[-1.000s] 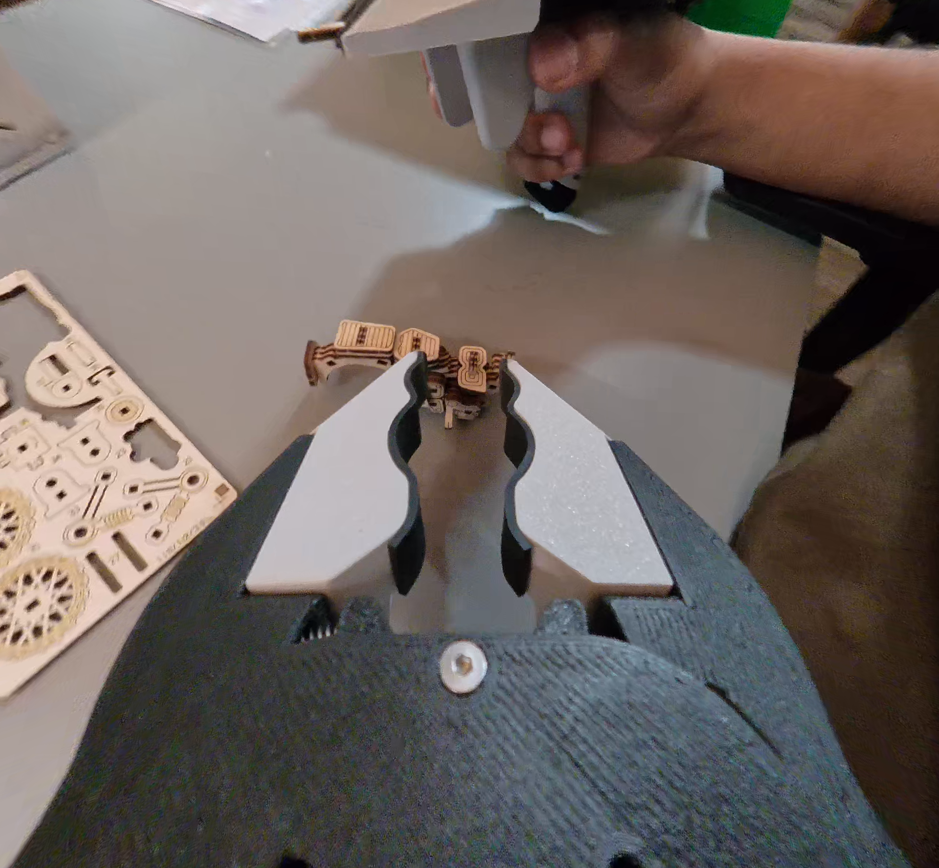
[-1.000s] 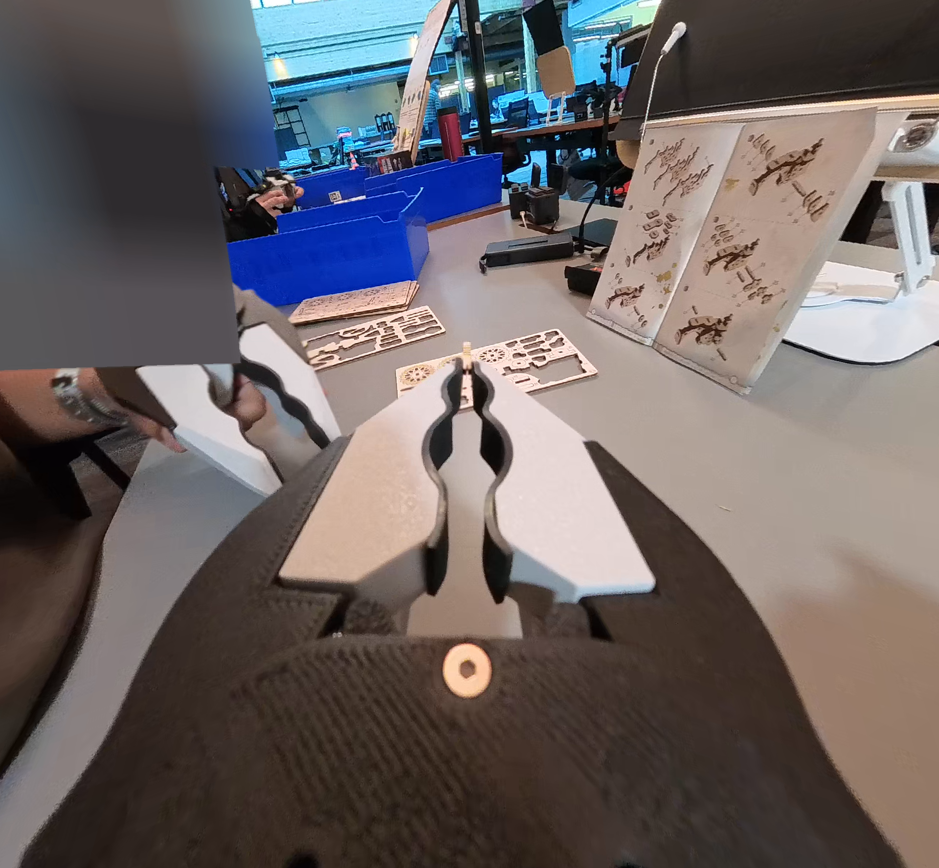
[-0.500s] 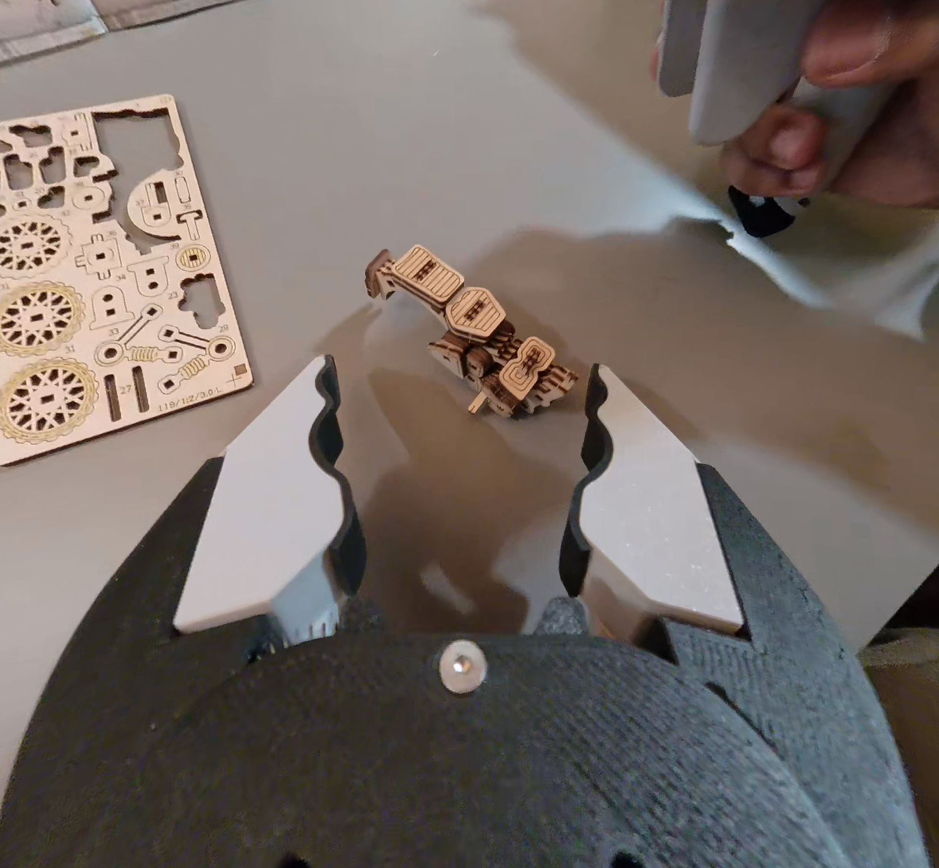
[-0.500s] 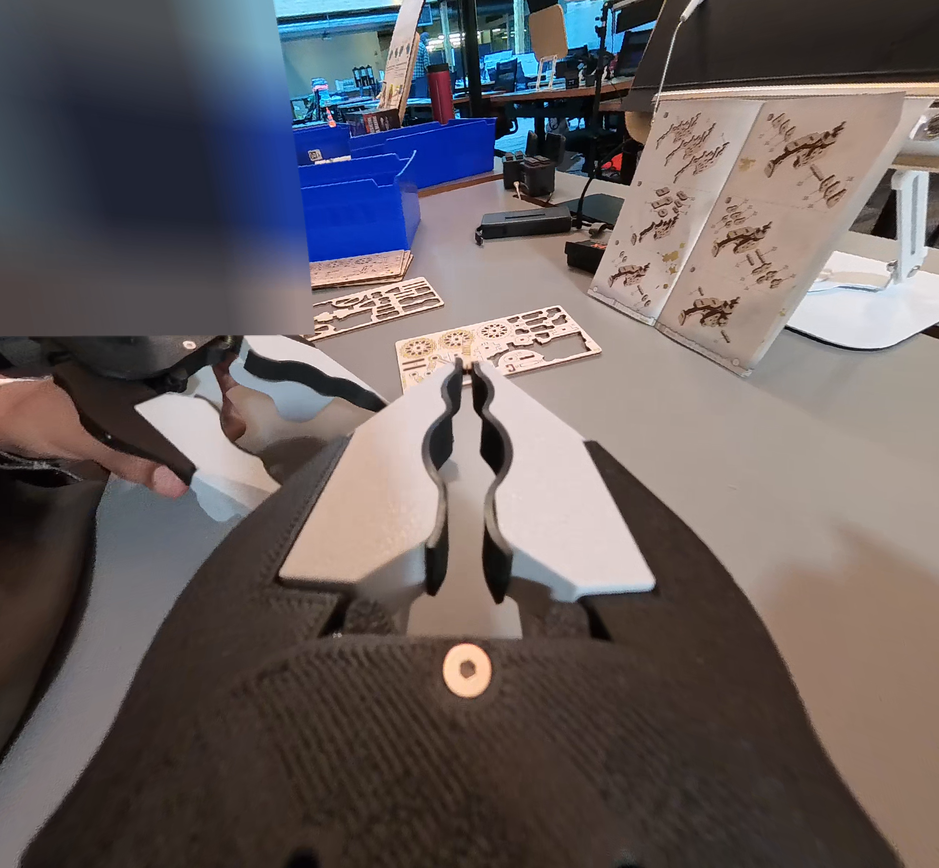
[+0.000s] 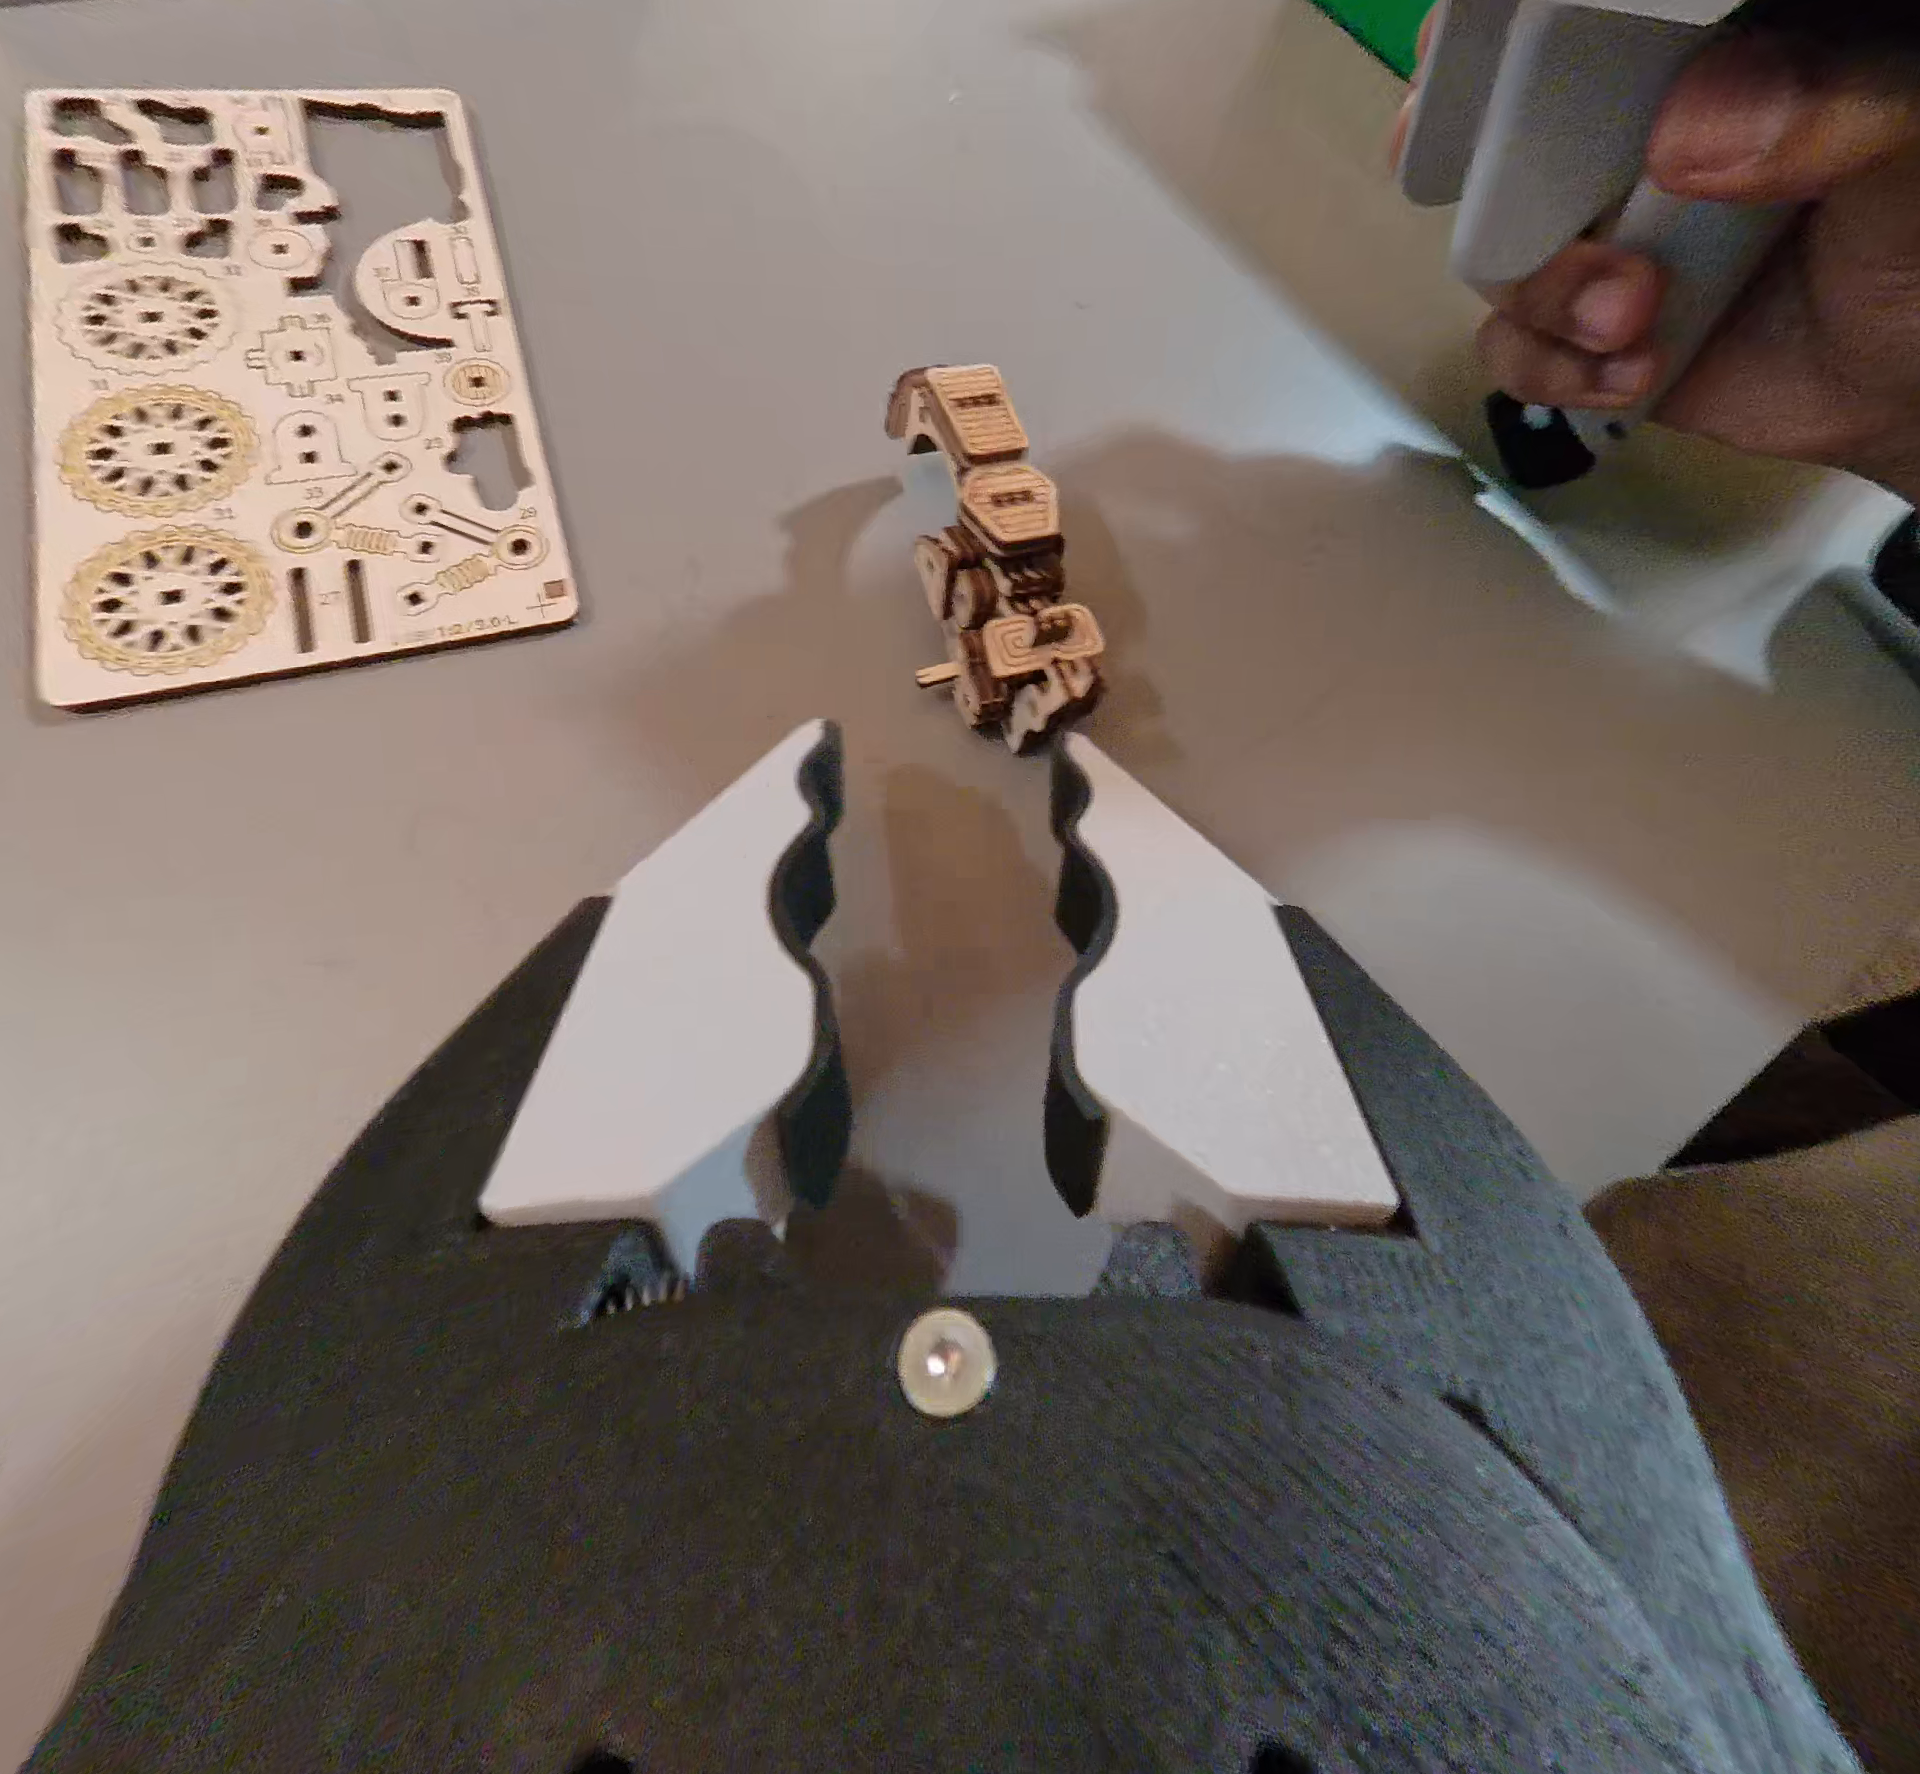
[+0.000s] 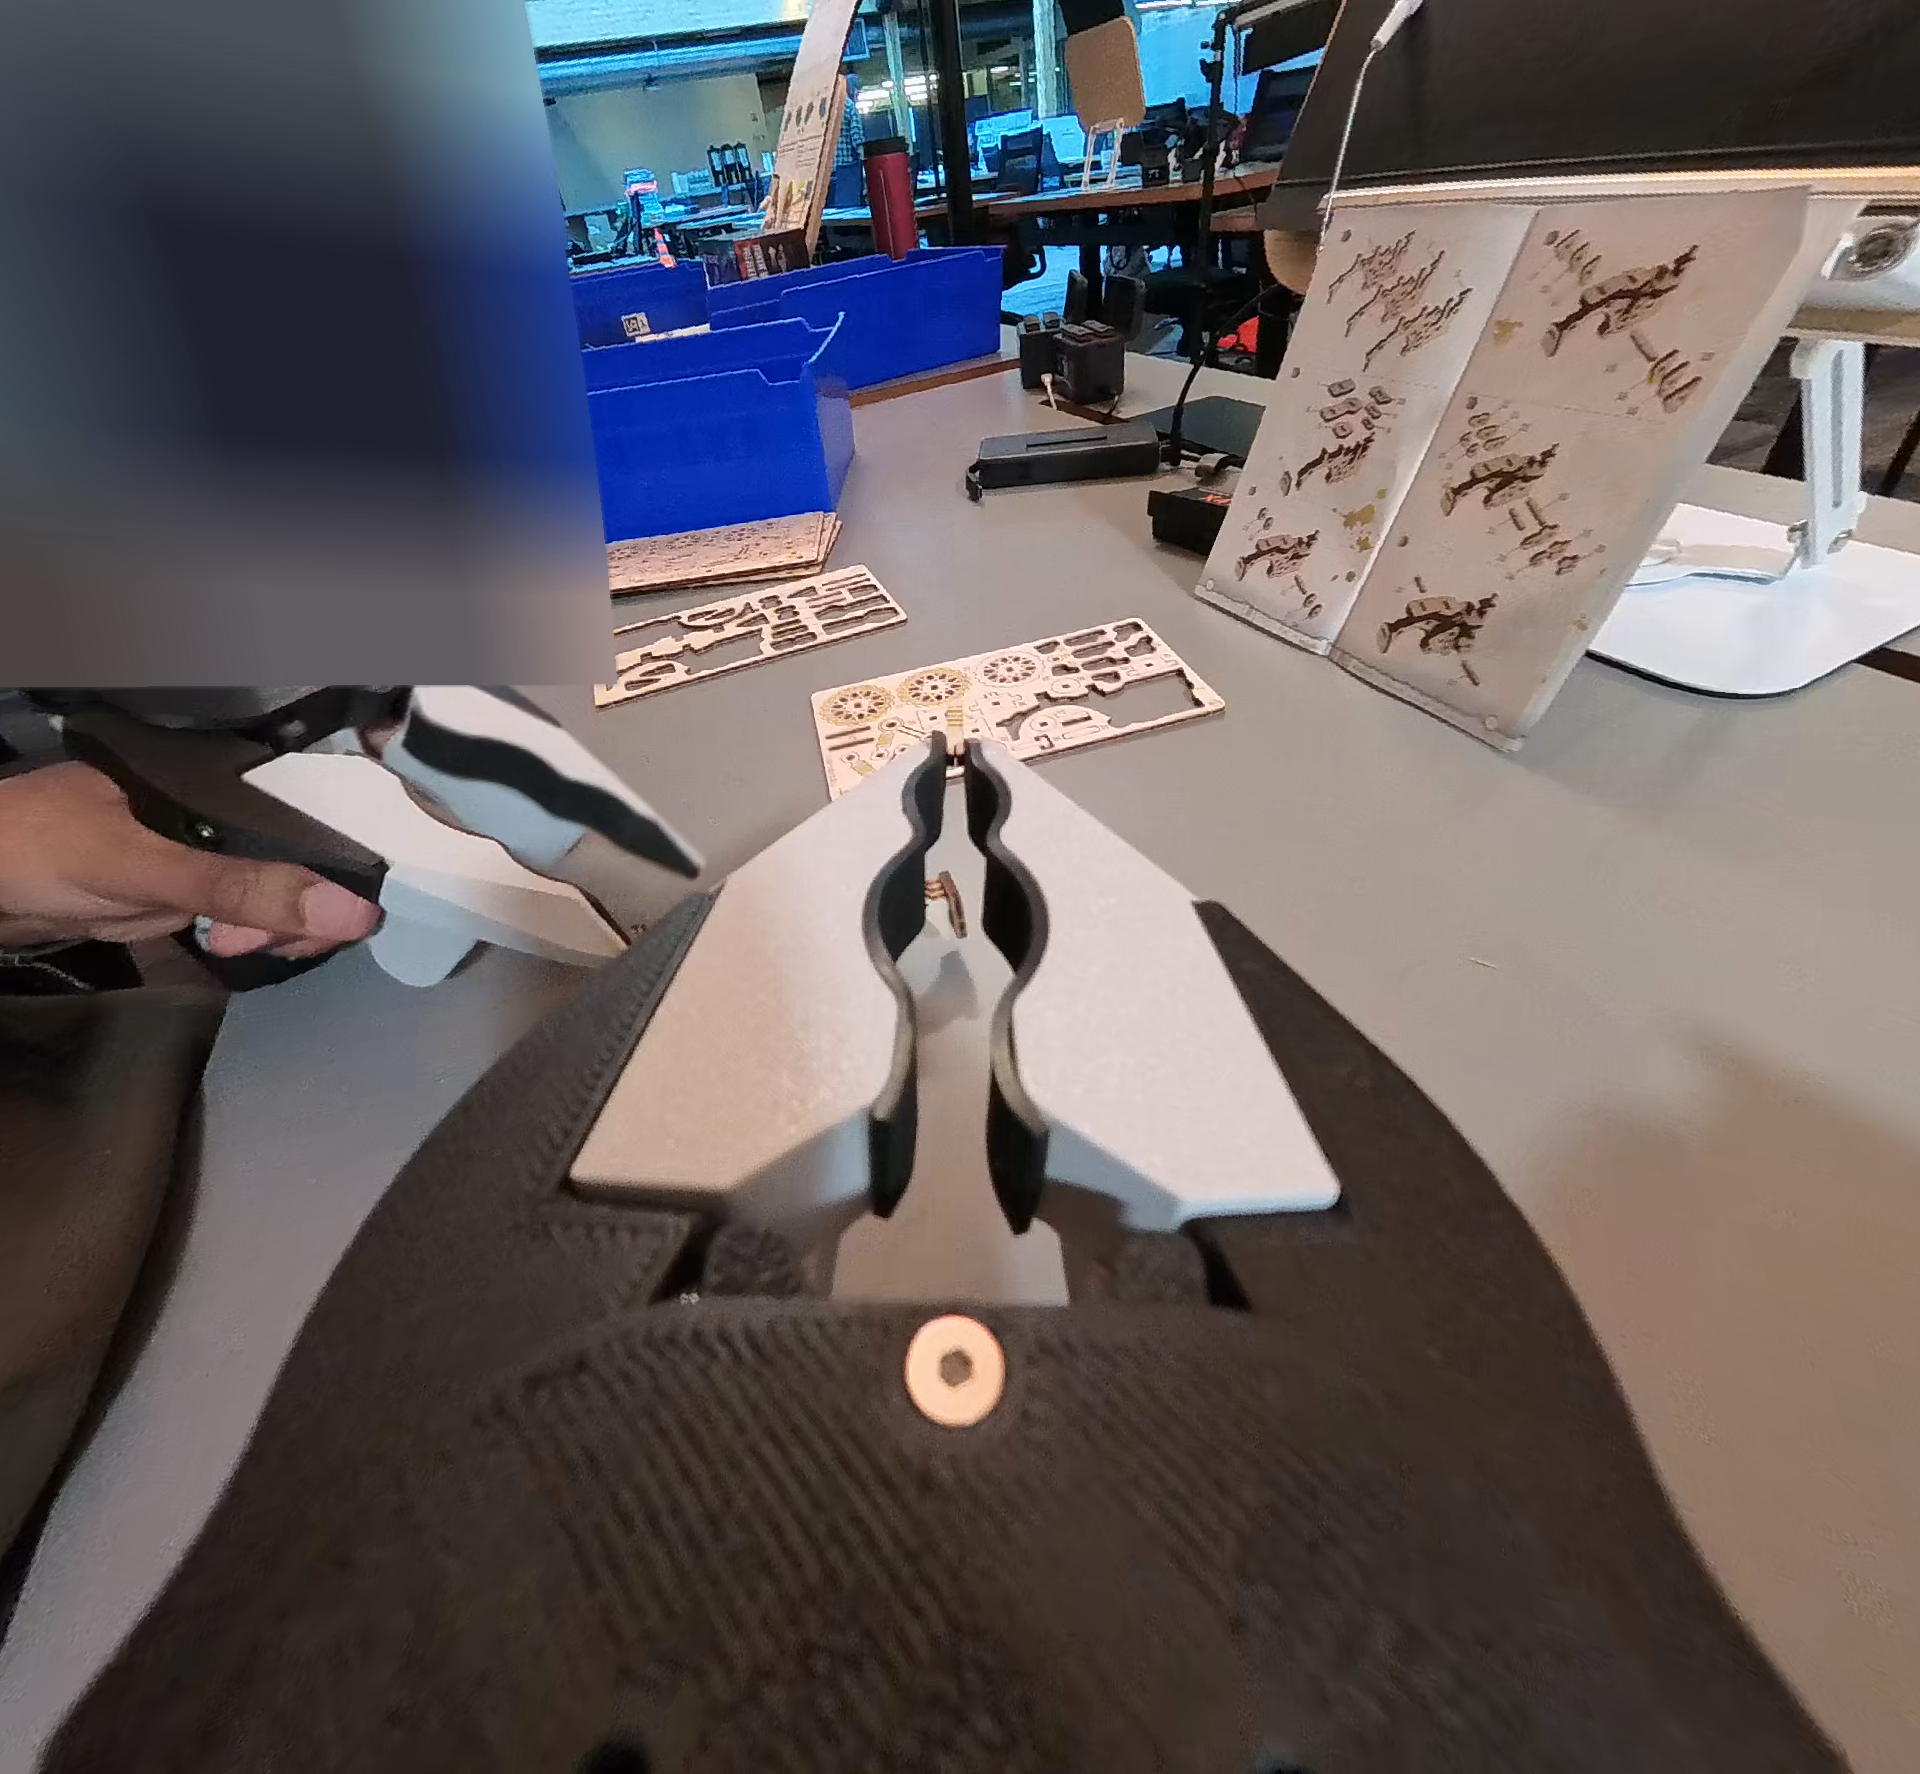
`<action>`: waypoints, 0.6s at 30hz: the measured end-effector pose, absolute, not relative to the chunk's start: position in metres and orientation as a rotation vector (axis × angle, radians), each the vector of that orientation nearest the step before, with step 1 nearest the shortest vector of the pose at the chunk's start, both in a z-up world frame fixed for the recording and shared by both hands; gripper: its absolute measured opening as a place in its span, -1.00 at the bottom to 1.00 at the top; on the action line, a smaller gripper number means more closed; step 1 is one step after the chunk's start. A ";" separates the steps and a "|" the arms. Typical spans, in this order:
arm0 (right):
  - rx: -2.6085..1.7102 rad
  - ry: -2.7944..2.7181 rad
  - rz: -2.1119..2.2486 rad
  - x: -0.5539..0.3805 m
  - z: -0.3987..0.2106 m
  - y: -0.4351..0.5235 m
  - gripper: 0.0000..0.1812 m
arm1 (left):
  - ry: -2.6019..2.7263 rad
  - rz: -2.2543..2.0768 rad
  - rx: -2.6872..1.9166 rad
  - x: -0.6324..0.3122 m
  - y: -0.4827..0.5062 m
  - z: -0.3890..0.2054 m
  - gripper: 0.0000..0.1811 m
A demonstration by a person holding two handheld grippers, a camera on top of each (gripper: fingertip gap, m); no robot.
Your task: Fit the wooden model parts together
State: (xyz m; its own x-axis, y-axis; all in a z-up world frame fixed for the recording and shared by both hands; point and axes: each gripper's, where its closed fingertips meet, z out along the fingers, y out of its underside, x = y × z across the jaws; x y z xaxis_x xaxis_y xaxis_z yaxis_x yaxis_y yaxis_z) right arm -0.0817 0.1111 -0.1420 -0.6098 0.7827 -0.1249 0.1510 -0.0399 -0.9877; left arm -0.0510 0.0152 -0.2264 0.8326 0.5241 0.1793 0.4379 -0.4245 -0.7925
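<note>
A partly built wooden model lies on the grey table, just beyond my left gripper's right fingertip. My left gripper is open and empty, low over the table; it also shows in the right wrist view. My right gripper is shut on a small wooden part, which sits between the pads and pokes out at the tips. A hand holds the right gripper above and to the right of the model.
A wooden parts sheet lies left of the model, and shows in the right wrist view with another sheet behind it. An instruction sheet leans on a white monitor stand. Blue bins stand at the back. About 15 cm separates my left fingertips from my right.
My left gripper opened wide off the model, drew back, and has since narrowed. The model now lies free on the table. My right gripper stayed shut on its part.
</note>
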 end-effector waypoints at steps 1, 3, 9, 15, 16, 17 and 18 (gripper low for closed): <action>-0.982 -1.753 1.694 -0.082 -0.142 0.111 -0.99 | -0.691 0.085 -2.078 -0.046 0.018 -0.226 -0.66; -0.981 -1.753 1.691 -0.081 -0.142 0.110 -0.99 | -0.675 0.038 -2.076 -0.038 0.023 -0.226 -0.66; -0.970 -1.757 1.678 -0.079 -0.141 0.108 -0.99 | -0.682 0.037 -2.116 -0.041 0.032 -0.232 -0.62; -0.962 -1.761 1.668 -0.078 -0.142 0.108 -0.99 | -0.774 -0.011 -2.079 -0.056 0.028 -0.234 -0.75; -0.964 -1.761 1.670 -0.078 -0.142 0.108 -0.99 | -0.781 -0.015 -2.076 -0.058 0.026 -0.234 -0.84; -0.965 -1.761 1.671 -0.078 -0.142 0.109 -0.99 | -0.787 -0.022 -2.069 -0.059 0.025 -0.234 -0.92; -0.967 -1.761 1.672 -0.079 -0.142 0.109 -0.99 | -0.791 -0.033 -2.064 -0.060 0.025 -0.233 -0.92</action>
